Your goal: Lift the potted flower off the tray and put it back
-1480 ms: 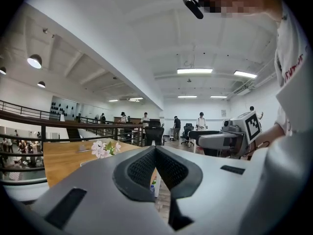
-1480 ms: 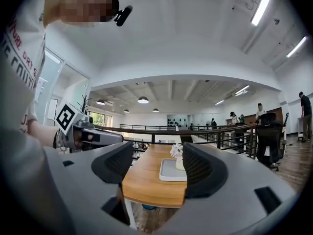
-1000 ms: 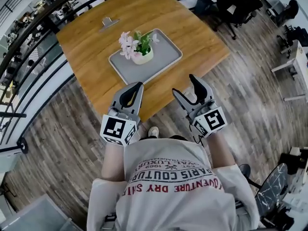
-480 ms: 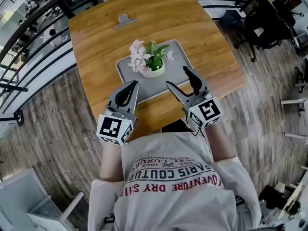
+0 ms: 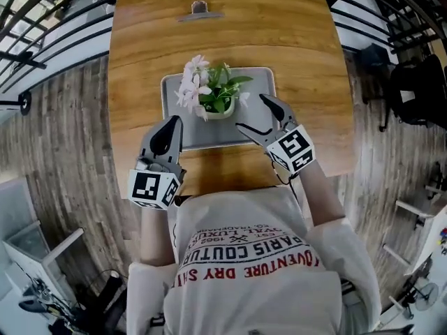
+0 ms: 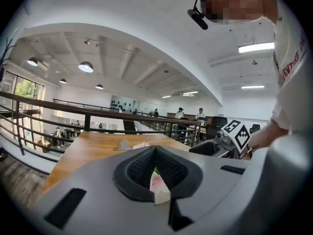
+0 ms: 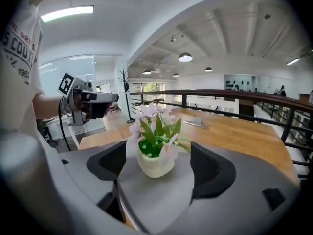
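A cream pot of pink-white flowers (image 5: 211, 96) stands on the grey tray (image 5: 258, 82) on the wooden table (image 5: 300, 40). My right gripper (image 5: 251, 112) reaches over the tray's right part. Its jaws are opening, and the potted flower (image 7: 155, 163) stands a little ahead between them, touching neither pad. The tray (image 7: 161, 199) runs under that gripper (image 7: 162, 166). My left gripper (image 5: 170, 123) hovers at the tray's near-left corner, fingertips together and holding nothing. Through the slot of the left gripper (image 6: 154, 148) a sliver of the pot (image 6: 158, 186) shows.
A metal binder clip (image 5: 199, 11) lies at the table's far side. The table's near edge (image 5: 230, 187) is just in front of the person's body. Black railings (image 5: 42, 26) and wooden floor surround the table; a dark chair (image 5: 419, 89) stands at the right.
Both grippers have moved forward from off the table's near edge to the tray. The right jaws have spread wider and now flank the pot; the left stays shut.
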The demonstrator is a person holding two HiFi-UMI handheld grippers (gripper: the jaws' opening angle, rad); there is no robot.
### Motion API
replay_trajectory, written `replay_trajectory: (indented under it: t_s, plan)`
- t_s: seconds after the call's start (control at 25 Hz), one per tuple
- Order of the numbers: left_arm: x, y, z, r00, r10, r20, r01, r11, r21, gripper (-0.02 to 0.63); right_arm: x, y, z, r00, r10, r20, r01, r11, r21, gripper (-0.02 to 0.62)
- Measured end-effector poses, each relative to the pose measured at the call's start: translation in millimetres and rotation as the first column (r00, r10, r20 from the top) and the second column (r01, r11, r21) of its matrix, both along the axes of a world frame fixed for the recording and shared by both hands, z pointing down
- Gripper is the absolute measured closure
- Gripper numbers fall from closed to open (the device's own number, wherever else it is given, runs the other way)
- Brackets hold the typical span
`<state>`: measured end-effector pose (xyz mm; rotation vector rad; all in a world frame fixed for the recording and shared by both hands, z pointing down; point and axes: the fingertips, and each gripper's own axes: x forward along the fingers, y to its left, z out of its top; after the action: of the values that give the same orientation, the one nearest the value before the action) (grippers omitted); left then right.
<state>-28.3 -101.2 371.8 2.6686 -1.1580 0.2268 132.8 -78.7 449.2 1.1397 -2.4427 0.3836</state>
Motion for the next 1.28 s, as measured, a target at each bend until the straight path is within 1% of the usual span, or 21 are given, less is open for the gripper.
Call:
replay_trajectory:
  t_s: [0.12, 0.24, 0.36, 0.6, 0.8, 0.96, 1.04, 1.16, 1.28]
  plan:
    - [6.6, 1.6, 20.1, 0.998, -0.062, 0.016, 0.063, 0.998, -0.026, 0.594, -2.4, -7.6, 28.9, 0.995, -0.095, 0.007, 0.096, 0.995, -0.026, 0.193]
    - [14.1, 5.4, 36.3, 0.993, -0.118, 0.026, 0.12, 0.991, -0.054, 0.594, -8.2, -15.7, 49.6, 0.982, -0.189, 0.011, 0.189, 0.982, -0.013, 0.189]
    - [19.9, 8.4, 53.3, 0.987, -0.154, 0.045, 0.158, 0.984, -0.083, 0.594, -18.4, -23.3, 64.1, 0.965, -0.26, 0.039, 0.261, 0.965, -0.003, 0.18]
    - [22.4, 6.5, 75.5, 0.976, -0.207, 0.06, 0.213, 0.97, -0.119, 0.594, -39.7, -40.1, 83.5, 0.938, -0.342, 0.057, 0.342, 0.94, 0.014, 0.155]
    - [19.4, 9.7, 88.2, 0.968, -0.24, 0.075, 0.249, 0.958, -0.142, 0.594, -57.7, -42.2, 91.7, 0.907, -0.415, 0.07, 0.414, 0.91, 0.021, 0.137]
    - [19.4, 13.0, 96.4, 0.965, -0.249, 0.082, 0.259, 0.954, -0.155, 0.594, -69.1, -41.8, 92.4, 0.885, -0.46, 0.075, 0.459, 0.888, 0.025, 0.131]
    - [22.1, 15.6, 98.2, 0.965, -0.248, 0.081, 0.258, 0.953, -0.159, 0.594, -71.4, -41.4, 92.2, 0.88, -0.469, 0.078, 0.469, 0.883, 0.017, 0.129]
    - [23.3, 19.3, 98.5, 0.966, -0.245, 0.082, 0.255, 0.954, -0.16, 0.594, -76.3, -40.6, 92.1, 0.889, -0.45, 0.086, 0.45, 0.893, 0.018, 0.129]
    - [20.4, 21.1, 99.3, 0.965, -0.248, 0.083, 0.258, 0.953, -0.161, 0.594, -82.4, -43.2, 90.9, 0.913, -0.397, 0.091, 0.396, 0.918, 0.035, 0.127]
